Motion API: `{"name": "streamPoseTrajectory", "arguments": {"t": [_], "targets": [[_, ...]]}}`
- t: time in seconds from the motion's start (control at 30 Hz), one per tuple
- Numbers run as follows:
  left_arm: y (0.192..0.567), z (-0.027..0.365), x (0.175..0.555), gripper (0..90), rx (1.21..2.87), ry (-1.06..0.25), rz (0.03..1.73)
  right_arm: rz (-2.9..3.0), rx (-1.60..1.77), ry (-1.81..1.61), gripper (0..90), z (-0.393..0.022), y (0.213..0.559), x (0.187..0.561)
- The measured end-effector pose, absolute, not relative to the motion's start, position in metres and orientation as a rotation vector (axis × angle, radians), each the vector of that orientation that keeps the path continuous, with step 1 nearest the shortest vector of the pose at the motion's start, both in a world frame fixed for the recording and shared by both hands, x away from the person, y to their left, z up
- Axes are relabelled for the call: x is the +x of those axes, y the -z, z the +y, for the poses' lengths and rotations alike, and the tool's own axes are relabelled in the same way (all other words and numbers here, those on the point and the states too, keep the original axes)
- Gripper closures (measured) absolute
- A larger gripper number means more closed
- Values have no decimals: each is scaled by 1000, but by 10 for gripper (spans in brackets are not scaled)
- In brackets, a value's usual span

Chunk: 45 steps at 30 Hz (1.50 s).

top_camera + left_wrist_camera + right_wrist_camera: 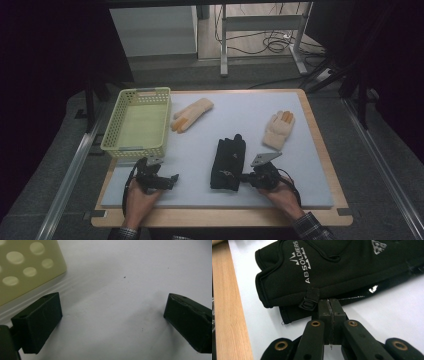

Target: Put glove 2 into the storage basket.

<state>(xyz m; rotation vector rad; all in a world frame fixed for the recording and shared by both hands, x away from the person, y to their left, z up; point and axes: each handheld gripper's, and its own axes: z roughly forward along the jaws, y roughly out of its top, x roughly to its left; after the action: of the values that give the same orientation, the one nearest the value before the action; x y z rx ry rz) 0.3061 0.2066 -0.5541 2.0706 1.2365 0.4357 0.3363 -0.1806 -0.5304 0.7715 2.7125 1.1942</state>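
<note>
A pair of black gloves (228,162) lies stacked near the middle front of the white mat, with white lettering on the top one (332,267). My right gripper (245,176) reaches it from the right. In the right gripper view its jaws (329,301) stand pressed together at the glove's lower hem, beside a small buckle strap (310,300), apparently pinching that edge. My left gripper (172,178) rests at the front left of the mat. Its jaws (112,320) stand wide apart over bare mat, with nothing between them.
A pale green perforated basket (137,148) stands at the left, close behind the left gripper, and its wall fills a corner of the left gripper view (25,272). Two cream knit gloves with orange fingertips lie farther back, one beside the basket (192,115) and one at the right (278,129). A wooden board edge (227,315) frames the mat.
</note>
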Motion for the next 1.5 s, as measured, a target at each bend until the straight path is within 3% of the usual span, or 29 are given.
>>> {"name": "streamPoseTrajectory", "arguments": {"t": [0.53,0.7,0.83,1.5], "targets": [[554,206,306,23,2077,-437,1237,2719,706,-1221,874,-133,534,342],[553,207,306,28,2075,-436,1239,2686,695,-1188,801,-147,529,340],[547,204,305,84,2091,-406,1262,2621,779,-1187,708,-171,527,343],[515,157,316,21,2094,-278,1070,2425,986,-1080,388,-239,528,356]]}}
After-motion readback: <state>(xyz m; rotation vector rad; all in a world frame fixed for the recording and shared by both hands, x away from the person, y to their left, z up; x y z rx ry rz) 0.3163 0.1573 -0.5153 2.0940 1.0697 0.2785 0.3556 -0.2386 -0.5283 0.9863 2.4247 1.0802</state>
